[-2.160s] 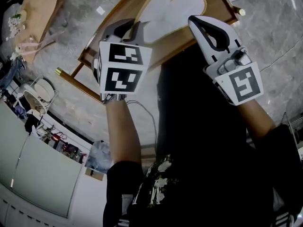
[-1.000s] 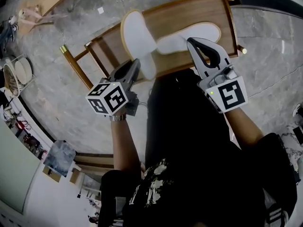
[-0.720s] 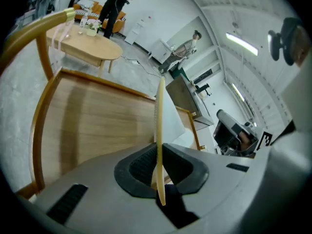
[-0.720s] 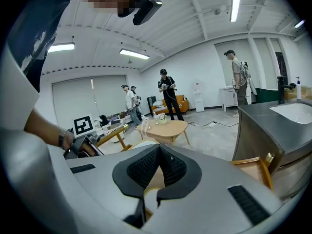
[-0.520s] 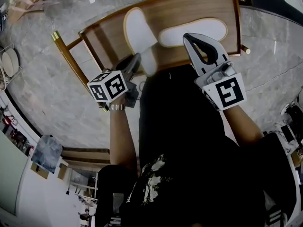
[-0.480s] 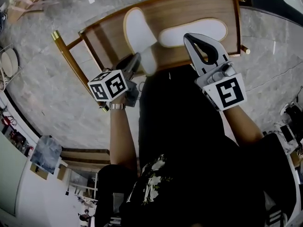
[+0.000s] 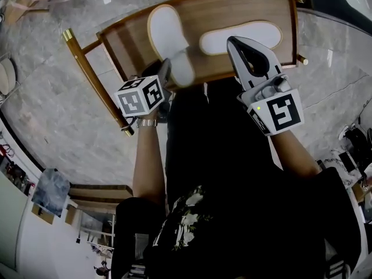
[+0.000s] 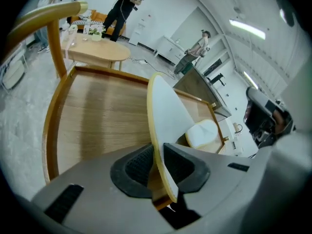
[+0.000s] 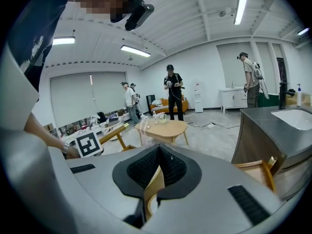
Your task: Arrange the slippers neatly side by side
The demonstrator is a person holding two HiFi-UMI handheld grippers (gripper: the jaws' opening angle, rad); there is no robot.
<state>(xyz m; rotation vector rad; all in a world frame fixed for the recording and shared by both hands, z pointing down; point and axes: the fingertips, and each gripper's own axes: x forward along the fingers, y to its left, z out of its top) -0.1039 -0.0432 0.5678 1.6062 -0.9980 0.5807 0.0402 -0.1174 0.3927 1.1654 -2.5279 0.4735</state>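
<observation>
Visibly, both slippers are white with a thin tan rim round the sole, and both lie on the wooden chair seat [image 7: 232, 7]. The left slipper [image 7: 168, 34] runs front to back, its near end reaching the seat's front edge; the right slipper [image 7: 215, 41] lies crosswise further back, so the two sit at an angle, close but not side by side. The left tongs [image 8: 159, 147] are easing open, with the left slipper's sole edge standing between the pads and touching both. The right tongs [image 9: 159, 150] are clenched tight with nothing between the pads, their tips over the right slipper's near edge in the head view.
</observation>
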